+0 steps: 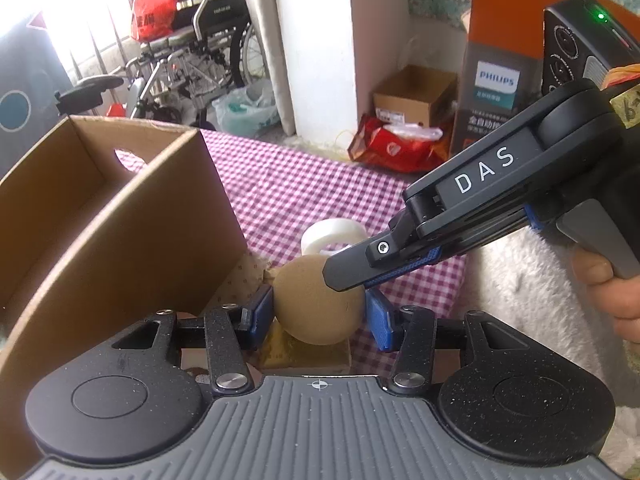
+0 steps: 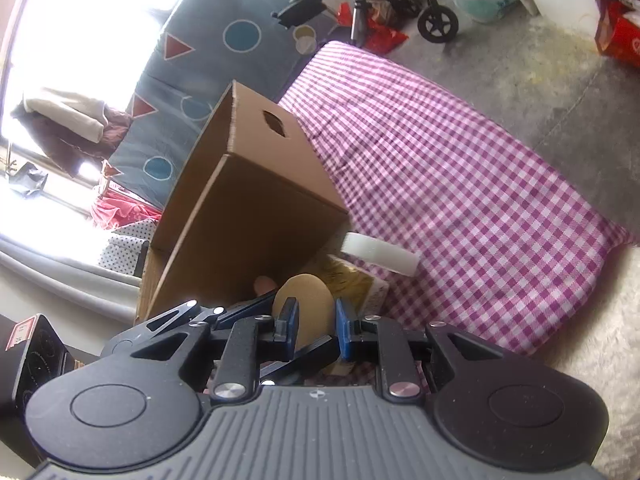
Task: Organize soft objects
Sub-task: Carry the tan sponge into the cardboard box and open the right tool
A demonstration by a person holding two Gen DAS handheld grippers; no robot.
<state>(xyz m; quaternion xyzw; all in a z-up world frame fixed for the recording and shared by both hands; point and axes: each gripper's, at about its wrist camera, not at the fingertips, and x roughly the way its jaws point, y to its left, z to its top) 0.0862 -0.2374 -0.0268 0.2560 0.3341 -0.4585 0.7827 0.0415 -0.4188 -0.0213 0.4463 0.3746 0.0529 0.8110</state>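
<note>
Left wrist view: the left tool (image 1: pixel 320 316) points forward over a purple-and-white checked cloth (image 1: pixel 304 184), its blue pads (image 1: pixel 380 320) set on either side of a tan foam ball (image 1: pixel 318 300). The left pad touches the ball's side; the right pad sits just beside it, so the ball is bracketed at a medium opening, and whether it is pinched firmly cannot be told. The ball rests on a yellowish flat packet (image 1: pixel 308 354), next to an open cardboard box (image 1: pixel 120 216) on the left. A white tape roll (image 1: pixel 332 236) lies just behind the ball. The right tool (image 1: pixel 348 276) enters from the upper right, angled downward, its fingertips meeting the ball's upper right side; a hand (image 1: pixel 608 292) grips its trigger handle at the right edge, above white fleece (image 1: pixel 520 300).

Right wrist view: the right tool (image 2: pixel 316 328) shows its two blue pads (image 2: pixel 290 324) set narrowly, with the ball (image 2: pixel 306 308) seen edge-on between them and both pads close against it. The left tool's fingers (image 2: pixel 312 356) cross underneath. The box (image 2: pixel 248 216) stands just behind, the tape roll (image 2: pixel 380 254) to the right on the cloth (image 2: pixel 460 184).
</note>
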